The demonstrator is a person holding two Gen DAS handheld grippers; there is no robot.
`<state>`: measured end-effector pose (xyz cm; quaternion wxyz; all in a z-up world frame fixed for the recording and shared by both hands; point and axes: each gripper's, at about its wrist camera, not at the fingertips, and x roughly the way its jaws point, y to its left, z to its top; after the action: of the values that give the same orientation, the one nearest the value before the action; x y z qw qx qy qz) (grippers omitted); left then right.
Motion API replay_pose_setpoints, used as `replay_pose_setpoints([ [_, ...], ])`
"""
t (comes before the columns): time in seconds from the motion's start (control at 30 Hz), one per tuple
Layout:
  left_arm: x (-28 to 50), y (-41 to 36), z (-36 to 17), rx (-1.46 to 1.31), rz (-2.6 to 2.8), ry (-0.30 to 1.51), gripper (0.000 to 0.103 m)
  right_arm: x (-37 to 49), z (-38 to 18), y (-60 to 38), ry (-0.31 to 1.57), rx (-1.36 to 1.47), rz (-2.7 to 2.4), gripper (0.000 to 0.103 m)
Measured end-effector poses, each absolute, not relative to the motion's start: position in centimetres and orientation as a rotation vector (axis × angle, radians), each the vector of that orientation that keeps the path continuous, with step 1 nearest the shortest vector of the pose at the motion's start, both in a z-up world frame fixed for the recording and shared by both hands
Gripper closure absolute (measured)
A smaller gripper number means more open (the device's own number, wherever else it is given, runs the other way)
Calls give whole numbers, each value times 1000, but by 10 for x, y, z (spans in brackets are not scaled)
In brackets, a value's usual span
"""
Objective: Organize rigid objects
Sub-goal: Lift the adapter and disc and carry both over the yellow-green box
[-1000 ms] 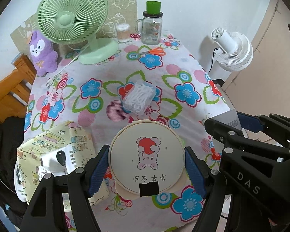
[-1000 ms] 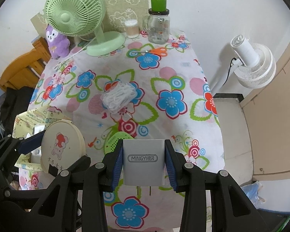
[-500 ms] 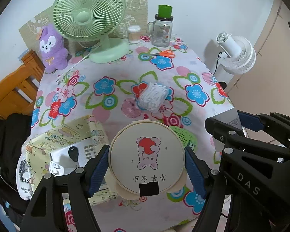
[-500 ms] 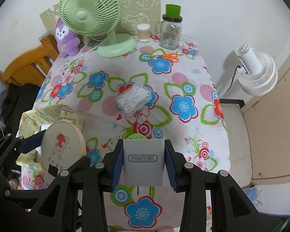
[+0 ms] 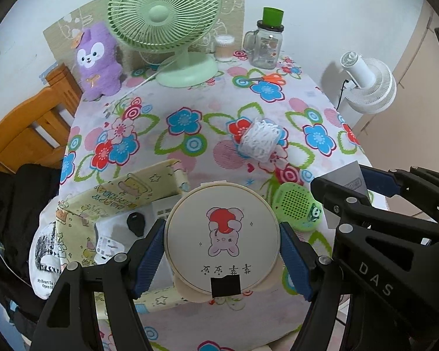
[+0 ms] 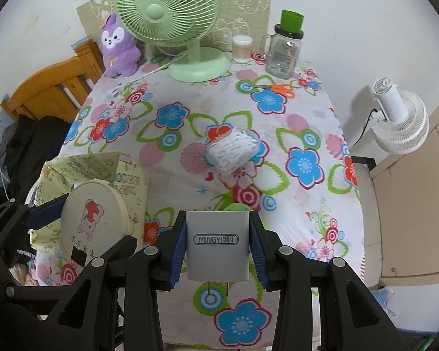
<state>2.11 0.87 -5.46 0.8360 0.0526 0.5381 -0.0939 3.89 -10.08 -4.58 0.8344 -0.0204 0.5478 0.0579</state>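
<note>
My left gripper [image 5: 221, 260] is shut on a round cream mirror case [image 5: 221, 238] printed with a pink rabbit, held above the table's near edge. That case [image 6: 93, 219] also shows at the left of the right wrist view. My right gripper [image 6: 218, 248] is shut on a white MINGYI plug charger [image 6: 218, 244], prongs pointing down. In the left wrist view this charger [image 5: 346, 177] peeks out behind the black frame of the right gripper. A yellow patterned bag [image 5: 117, 201] lies open at the left, with a white device and a black fob inside.
On the flowered tablecloth [image 6: 172, 134] lie a bag of white picks [image 6: 234, 149], a green round speaker [image 5: 297, 206], orange scissors [image 6: 275, 87], a green desk fan [image 6: 175, 14], a purple plush [image 6: 118, 46], a swab jar [image 6: 242, 48] and a glass mug jar [image 6: 285, 49]. A white fan [image 6: 401, 117] stands right.
Both grippers have drawn back toward the table's near edge with their loads. The yellow bag and green speaker have come further into view, and the far objects look smaller.
</note>
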Motion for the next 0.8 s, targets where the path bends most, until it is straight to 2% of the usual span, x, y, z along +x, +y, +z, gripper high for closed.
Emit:
replay_pose_setpoints([
  [0.8,26,91,-75,87,-177,1181,26,48,-66,-15,1202,-82,144,60],
])
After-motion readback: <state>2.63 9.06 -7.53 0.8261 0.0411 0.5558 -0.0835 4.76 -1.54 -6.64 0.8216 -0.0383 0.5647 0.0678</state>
